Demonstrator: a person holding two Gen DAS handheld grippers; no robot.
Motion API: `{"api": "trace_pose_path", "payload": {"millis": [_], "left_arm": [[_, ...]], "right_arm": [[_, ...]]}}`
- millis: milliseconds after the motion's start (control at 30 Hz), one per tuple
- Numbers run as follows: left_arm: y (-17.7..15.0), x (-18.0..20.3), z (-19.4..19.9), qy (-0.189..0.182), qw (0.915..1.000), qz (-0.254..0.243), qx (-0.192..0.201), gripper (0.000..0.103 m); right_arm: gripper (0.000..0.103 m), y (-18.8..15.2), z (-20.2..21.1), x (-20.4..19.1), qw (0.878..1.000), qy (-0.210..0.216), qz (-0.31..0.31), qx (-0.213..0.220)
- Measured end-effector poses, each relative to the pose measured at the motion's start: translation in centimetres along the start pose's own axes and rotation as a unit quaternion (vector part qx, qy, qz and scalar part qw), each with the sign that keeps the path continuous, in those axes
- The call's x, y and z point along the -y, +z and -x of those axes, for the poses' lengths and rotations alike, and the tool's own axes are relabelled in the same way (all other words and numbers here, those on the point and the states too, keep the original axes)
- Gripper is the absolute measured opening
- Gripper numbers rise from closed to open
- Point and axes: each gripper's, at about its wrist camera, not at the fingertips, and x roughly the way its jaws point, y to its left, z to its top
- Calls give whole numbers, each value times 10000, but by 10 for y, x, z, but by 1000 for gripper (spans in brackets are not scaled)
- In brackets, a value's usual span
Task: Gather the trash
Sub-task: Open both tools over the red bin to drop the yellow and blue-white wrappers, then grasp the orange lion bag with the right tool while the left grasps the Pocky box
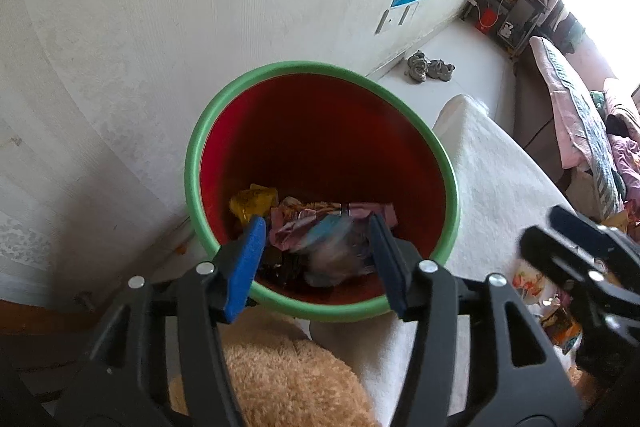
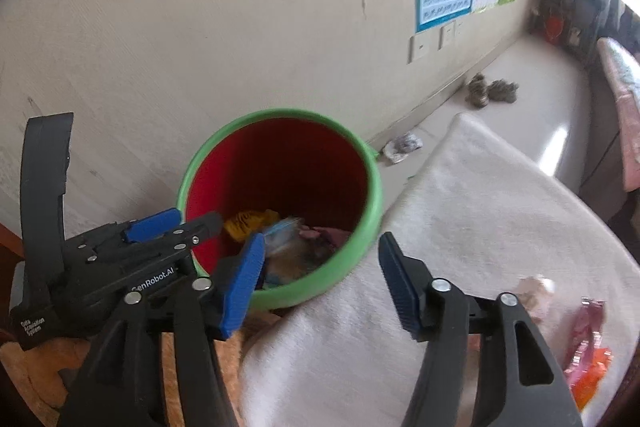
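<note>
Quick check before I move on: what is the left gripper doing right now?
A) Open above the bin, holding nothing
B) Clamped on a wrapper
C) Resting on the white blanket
A: the left gripper hangs open over the green-rimmed bin, nothing between its fingers, wrappers lying inside.

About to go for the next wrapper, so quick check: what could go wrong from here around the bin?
1. The left gripper hangs open right over the bin rim; pulling back low could clip and tip it.
2. The pink and orange wrappers lie near the white blanket edge; a clumsy grab may push them off.
3. A crumpled wrapper lies on the floor behind the bin, easily missed.
</note>
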Motion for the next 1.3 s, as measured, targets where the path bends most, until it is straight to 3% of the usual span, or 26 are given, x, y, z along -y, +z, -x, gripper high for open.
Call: {"api": "trace_pose_path", "payload": {"millis": [400,600,767,900,967,1100,1300], "left_arm": [[-37,50,15,-271,9983,-484,-194,54],[-59,90,20,-430,9936,-997,-307,56],[-69,123,19,-572,9881,-1377,-373,61],[-78,156,20,-731,9818,-1695,-450,65],[-82,175,17,-766,9772,-1928,-459,65],[-87,205,6,-719,9693,-2289,-540,66],[-83,245,-20,-686,9609,-2602,-656,66]], "right_arm": [[81,-46,67,49,9977,-409,-319,429],[85,-111,81,118,9902,-907,-1062,96],[87,-154,97,185,9690,-1751,-1735,143],[87,-168,92,217,9667,-1576,-2014,-76],[86,-173,83,229,9651,-1462,-2161,-229],[59,-187,64,239,9622,-1082,-2444,-528],[51,-201,90,236,9599,-888,-2651,-208]]}}
